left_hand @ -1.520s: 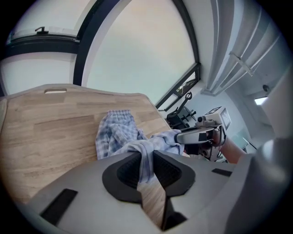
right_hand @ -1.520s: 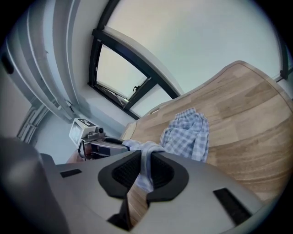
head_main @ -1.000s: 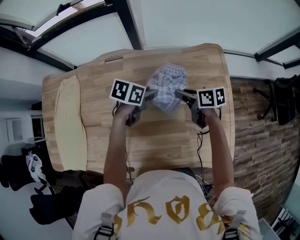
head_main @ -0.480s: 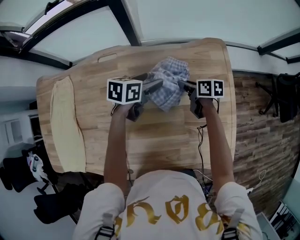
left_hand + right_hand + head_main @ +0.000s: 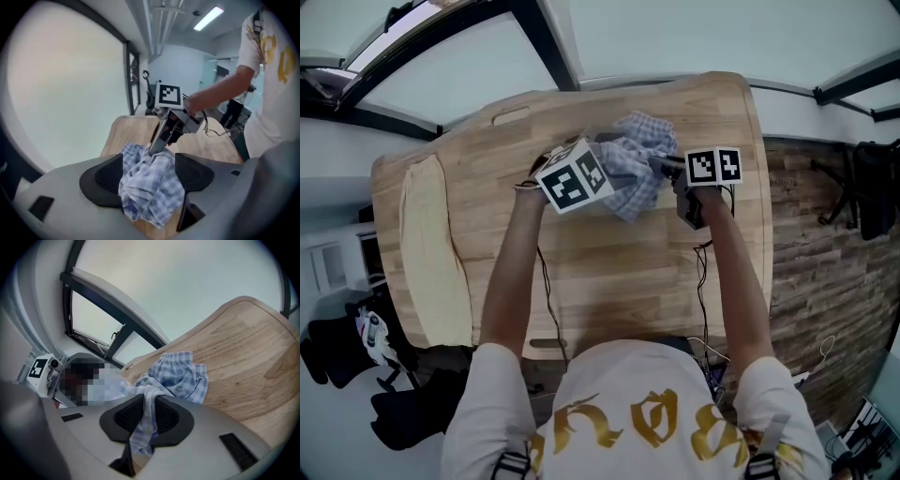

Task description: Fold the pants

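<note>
checked pants bunched between two grippers

the left gripper (image 5: pixel 148 174), its jaws having just opened wide, brackets a crumpled wad of the blue-and-white checked pants (image 5: pixel 639 150) without pinching it. the pants lie heaped at the far middle of the wooden table (image 5: pixel 628 277). the right gripper (image 5: pixel 146 416), jaws nearly together, clamps a thin fold of the same cloth.

The pants (image 5: pixel 639 159) lie on the far half of the worktop (image 5: pixel 609 281), toward its right side, well apart from the long cloth (image 5: pixel 431 253) that lies along the worktop's left edge. The left claw (image 5: pixel 149 174), whose jaws have just been opening, stands at the pants' left with part of them between its jaws. The right claw (image 5: pixel 145 414) stands at their right, closed on a fold of them.
</note>
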Demonstrator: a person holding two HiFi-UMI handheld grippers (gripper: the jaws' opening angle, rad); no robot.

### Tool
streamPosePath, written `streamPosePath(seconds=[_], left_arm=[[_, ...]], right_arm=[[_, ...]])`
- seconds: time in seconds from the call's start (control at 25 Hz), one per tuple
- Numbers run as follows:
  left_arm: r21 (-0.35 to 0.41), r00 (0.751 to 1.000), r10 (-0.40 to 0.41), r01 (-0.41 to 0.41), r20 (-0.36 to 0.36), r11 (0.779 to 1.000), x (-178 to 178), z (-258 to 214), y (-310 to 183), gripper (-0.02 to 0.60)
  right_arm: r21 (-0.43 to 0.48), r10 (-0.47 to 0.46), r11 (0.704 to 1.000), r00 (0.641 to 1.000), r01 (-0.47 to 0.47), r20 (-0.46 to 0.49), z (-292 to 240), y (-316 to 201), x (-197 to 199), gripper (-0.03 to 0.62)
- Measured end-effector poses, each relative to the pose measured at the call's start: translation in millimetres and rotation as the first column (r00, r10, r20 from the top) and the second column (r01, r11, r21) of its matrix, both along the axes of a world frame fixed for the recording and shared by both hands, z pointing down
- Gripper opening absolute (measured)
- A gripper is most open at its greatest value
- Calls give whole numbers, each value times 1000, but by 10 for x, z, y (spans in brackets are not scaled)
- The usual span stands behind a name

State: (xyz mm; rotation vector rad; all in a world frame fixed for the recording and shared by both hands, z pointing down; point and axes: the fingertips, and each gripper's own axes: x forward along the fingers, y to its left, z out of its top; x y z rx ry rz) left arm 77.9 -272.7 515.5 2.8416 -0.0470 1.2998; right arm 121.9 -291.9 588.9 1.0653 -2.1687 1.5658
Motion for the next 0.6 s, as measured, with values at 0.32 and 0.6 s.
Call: streamPosePath(seconds=[0.32, 0.6], left_arm=[[-276, 853, 397, -313, 338, 909, -29, 552, 243, 331], [-279, 761, 455, -362, 462, 889, -39, 772, 147, 88]], right_arm=[[-34, -7, 999, 1000, 7, 15, 103, 10, 24, 78], [-30, -26, 999, 999, 26, 26, 138, 48, 34, 87]])
